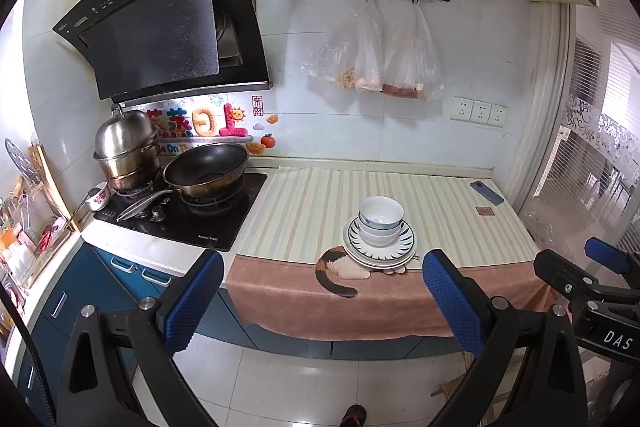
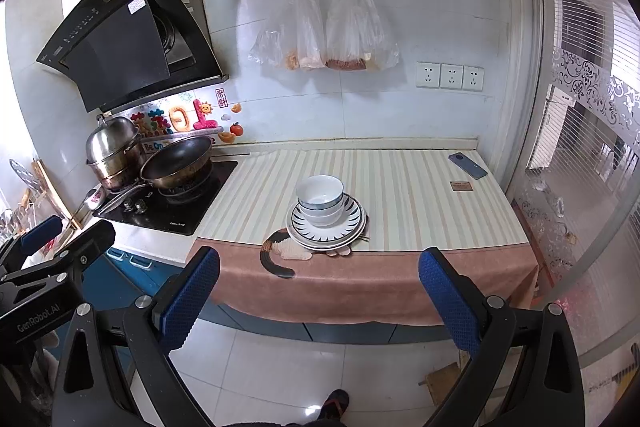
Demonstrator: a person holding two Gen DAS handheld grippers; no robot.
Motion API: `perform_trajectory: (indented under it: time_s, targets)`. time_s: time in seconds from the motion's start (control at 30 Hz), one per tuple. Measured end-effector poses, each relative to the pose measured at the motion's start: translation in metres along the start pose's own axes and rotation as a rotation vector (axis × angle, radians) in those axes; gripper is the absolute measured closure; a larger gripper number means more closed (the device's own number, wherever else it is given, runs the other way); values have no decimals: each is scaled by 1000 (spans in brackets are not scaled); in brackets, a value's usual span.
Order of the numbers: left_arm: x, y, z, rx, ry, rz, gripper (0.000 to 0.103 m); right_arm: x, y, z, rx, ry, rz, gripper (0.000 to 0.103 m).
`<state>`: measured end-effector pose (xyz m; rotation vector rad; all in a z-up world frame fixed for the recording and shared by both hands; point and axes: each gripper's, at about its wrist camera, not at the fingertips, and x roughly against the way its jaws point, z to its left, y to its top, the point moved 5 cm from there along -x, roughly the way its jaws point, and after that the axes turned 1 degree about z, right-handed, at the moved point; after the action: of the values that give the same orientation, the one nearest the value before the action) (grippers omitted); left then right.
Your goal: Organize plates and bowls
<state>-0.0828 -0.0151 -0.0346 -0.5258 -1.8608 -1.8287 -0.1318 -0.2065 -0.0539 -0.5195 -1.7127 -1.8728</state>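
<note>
Nested bowls (image 1: pixel 380 221) sit on stacked plates (image 1: pixel 379 247) at the bench's (image 1: pixel 304 203) front edge, right of the wok (image 1: pixel 206 169). Glazed, slippery, breakable: grip rims. Left gripper (image 1: pixel 323 291) and right gripper (image 2: pixel 320 287) gape wide, empty.

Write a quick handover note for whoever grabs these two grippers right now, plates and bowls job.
Left gripper: open, empty, held back from the counter.
Right gripper: open, empty, also held back.
Bowls: nested on the stack of plates, near the front edge of the striped mat, partly over the cat patch on the pink cloth.
Done: the dishes look gathered into one pile.
Left: perhaps nothing; if the pile must move, nobody is holding it yet. Phone lies at the back right.
</note>
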Motion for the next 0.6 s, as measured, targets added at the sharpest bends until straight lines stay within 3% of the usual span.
perform_trajectory:
  time_s: [0.6]
  targets:
    - [20, -14, 0, 15, 14, -6, 1, 12, -11, 3, 5, 2, -3, 1]
